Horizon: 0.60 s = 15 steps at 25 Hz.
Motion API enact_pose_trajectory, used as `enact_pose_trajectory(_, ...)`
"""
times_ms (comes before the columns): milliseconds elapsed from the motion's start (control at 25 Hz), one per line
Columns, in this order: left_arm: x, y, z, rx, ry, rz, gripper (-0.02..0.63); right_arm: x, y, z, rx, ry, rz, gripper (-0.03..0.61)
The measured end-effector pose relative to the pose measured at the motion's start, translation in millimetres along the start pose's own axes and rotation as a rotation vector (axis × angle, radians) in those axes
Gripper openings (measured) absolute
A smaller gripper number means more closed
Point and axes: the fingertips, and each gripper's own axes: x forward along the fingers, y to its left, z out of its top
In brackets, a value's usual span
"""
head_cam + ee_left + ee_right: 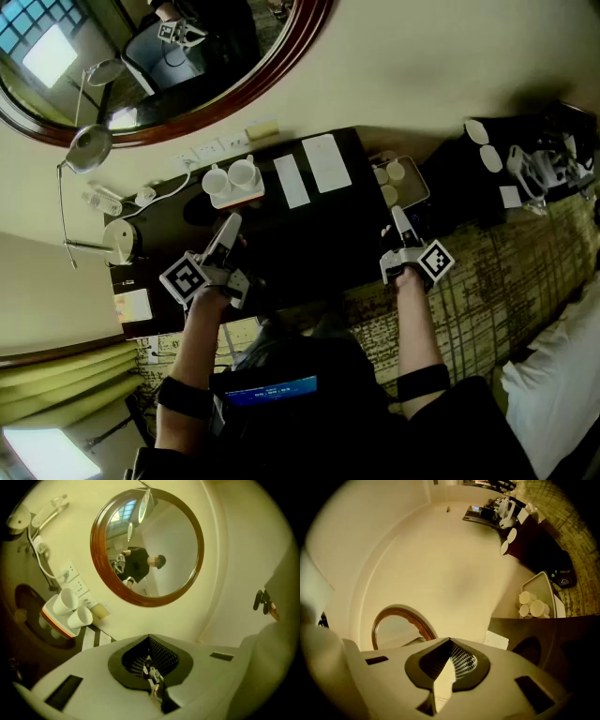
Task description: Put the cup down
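Jaws on the left gripper [231, 225] and right gripper [397, 215] are pressed together, empty. White cups [79, 617] sit ahead-left of the left jaws, probably light, rigid and breakable; pinch one's rim wall.

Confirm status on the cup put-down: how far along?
Looks done: two white cups sit on the tray, nothing gripping them. In hand: nothing; left gripper and right gripper are both shut, empty, over the dark desk. Left: nothing evident, though I can't tell which cup was the task's.
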Motion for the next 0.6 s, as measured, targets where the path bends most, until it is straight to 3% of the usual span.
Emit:
enact_pose_trajectory(240, -25, 26, -1, 0.072, 0.037, 0.100, 0.000, 30, 21, -53, -0.183, 0.165, -0.001, 0.014)
enact_pose_trajectory(440, -53, 48, 21, 0.121, 0.006, 0.169, 0.000, 65, 39, -117, -0.473, 0.389, -0.047, 0.014)
enact_pose_trajectory(600, -76, 61, 38, 0.259, 0.013, 0.261, 0.000, 89, 52, -169, -0.687, 0.524, -0.028, 0.015)
